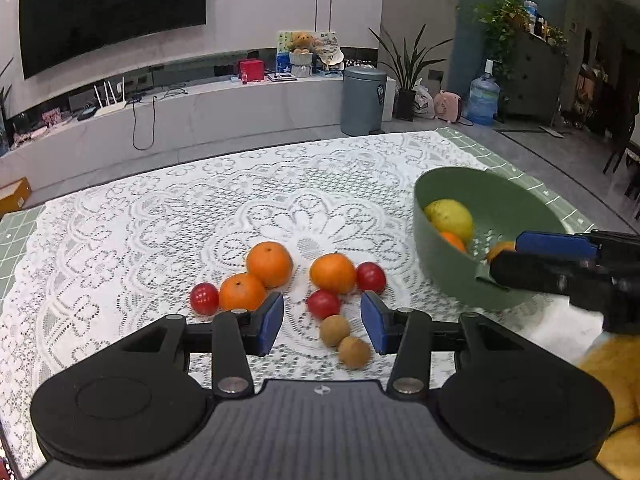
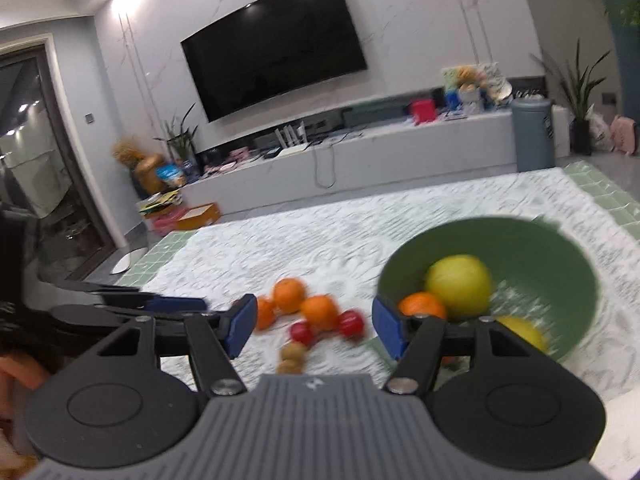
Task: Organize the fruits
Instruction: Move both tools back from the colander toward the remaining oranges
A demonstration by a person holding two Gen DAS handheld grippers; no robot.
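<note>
Loose fruit on lace cloth [image 1: 160, 208], beside green bowl [image 1: 448, 276]
Left gripper [image 1: 322, 322] spread, empty – above two brown fruits [image 1: 345, 341]; right gripper [image 2: 314, 330] spread, empty (bowl rim close).

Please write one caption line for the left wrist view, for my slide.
Open left tool above loose oranges, red fruits and brown fruits on lace; green bowl at right.

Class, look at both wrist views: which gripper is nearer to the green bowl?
Right. The right gripper has its fingers at the green bowl, at its near rim. The left gripper hangs apart from it, open over the loose fruit on the lace cloth.
</note>
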